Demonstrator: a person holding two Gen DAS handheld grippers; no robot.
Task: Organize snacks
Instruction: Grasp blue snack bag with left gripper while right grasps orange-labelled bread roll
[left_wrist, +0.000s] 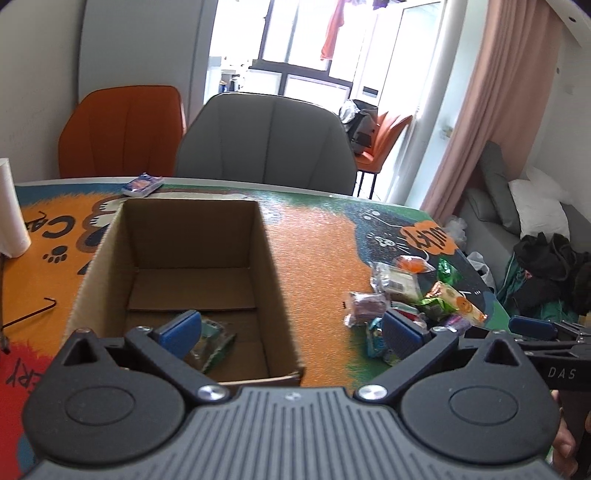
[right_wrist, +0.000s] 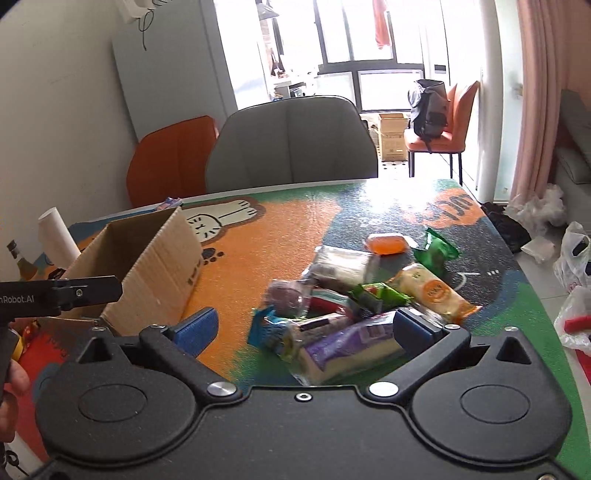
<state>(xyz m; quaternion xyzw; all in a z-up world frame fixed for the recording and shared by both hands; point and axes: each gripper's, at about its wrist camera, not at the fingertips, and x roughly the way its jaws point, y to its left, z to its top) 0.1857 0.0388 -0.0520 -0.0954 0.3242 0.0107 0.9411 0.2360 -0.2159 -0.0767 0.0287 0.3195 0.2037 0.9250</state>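
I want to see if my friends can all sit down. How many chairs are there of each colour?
Orange padded chairs: 2
Grey padded chair: 1
Total: 3

Left view: from the left gripper (left_wrist: 291, 332), angled down, close over the box (left_wrist: 184, 266).
Right view: from the right gripper (right_wrist: 306, 332), close above the snacks (right_wrist: 354, 295).
Shared: box (right_wrist: 147, 273), snacks (left_wrist: 413, 299), table (left_wrist: 314, 258), grey chair (left_wrist: 266, 140).
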